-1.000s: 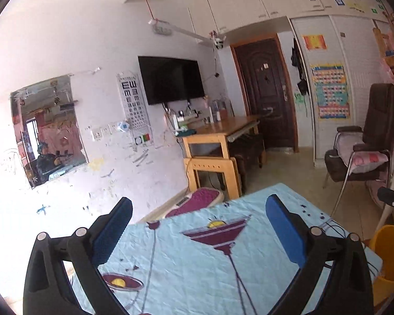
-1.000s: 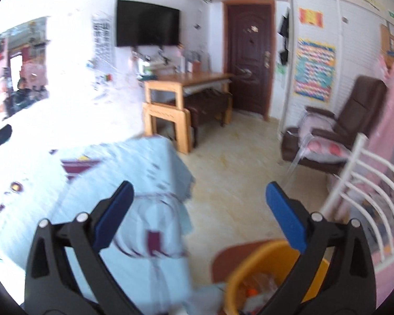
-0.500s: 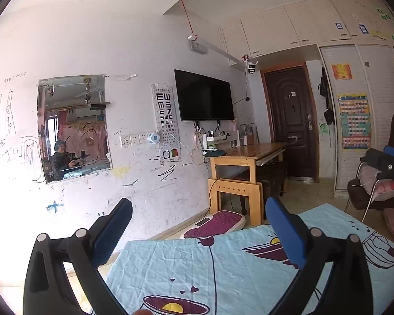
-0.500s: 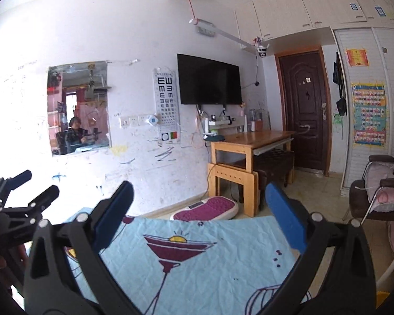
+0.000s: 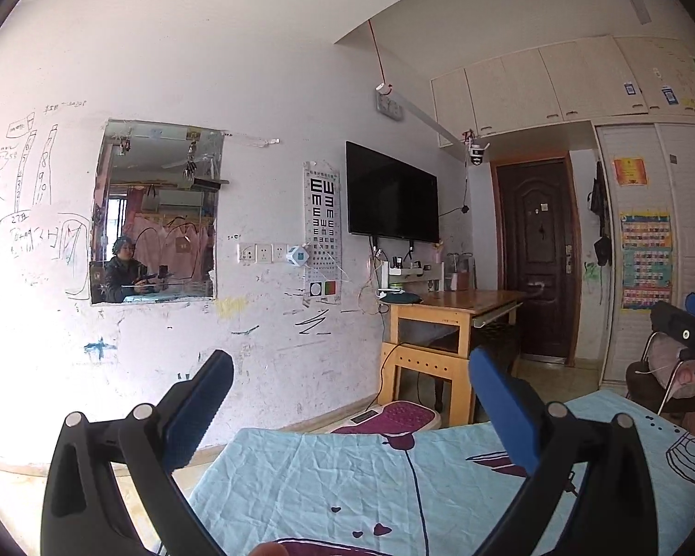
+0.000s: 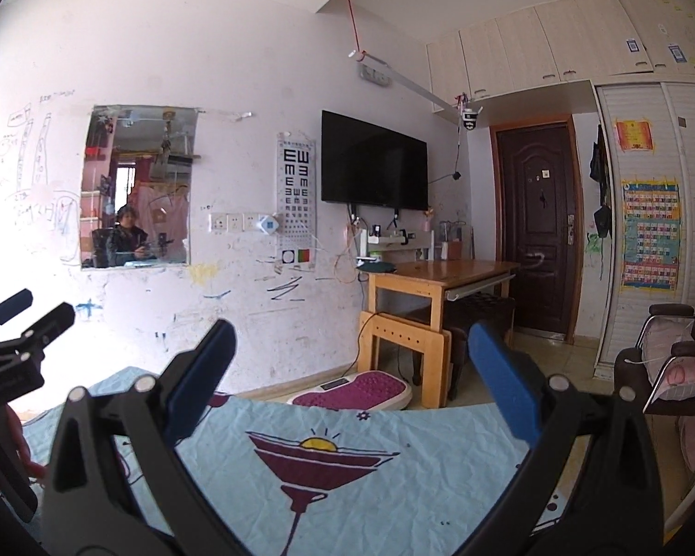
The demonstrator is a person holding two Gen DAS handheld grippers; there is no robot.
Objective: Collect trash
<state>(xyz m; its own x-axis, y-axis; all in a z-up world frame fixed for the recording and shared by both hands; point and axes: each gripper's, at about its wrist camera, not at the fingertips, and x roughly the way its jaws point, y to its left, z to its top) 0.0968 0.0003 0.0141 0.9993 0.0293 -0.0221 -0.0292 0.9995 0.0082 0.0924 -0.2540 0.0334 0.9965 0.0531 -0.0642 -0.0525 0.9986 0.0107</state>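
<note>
The left gripper (image 5: 350,398) is held level above the light-blue tablecloth (image 5: 347,477), its two blue-padded fingers spread wide with nothing between them. The right gripper (image 6: 350,370) is held above the same tablecloth, over the printed cocktail-glass motif (image 6: 322,463), and its fingers also stand wide apart and empty. Both point at the scribbled white wall (image 5: 255,69) beyond the tablecloth. On that wall, left of the black television (image 5: 391,194), hang an eye chart (image 5: 323,231) and, farther left, a mirror (image 5: 155,211) that reflects a seated person. Right of the television stands a wooden desk (image 5: 454,310), with a purple-topped scale (image 5: 389,417) on the floor at its foot, and a dark door (image 5: 537,255) beyond it. No piece of trash shows on the tablecloth in either view, and no bin is in sight.
</note>
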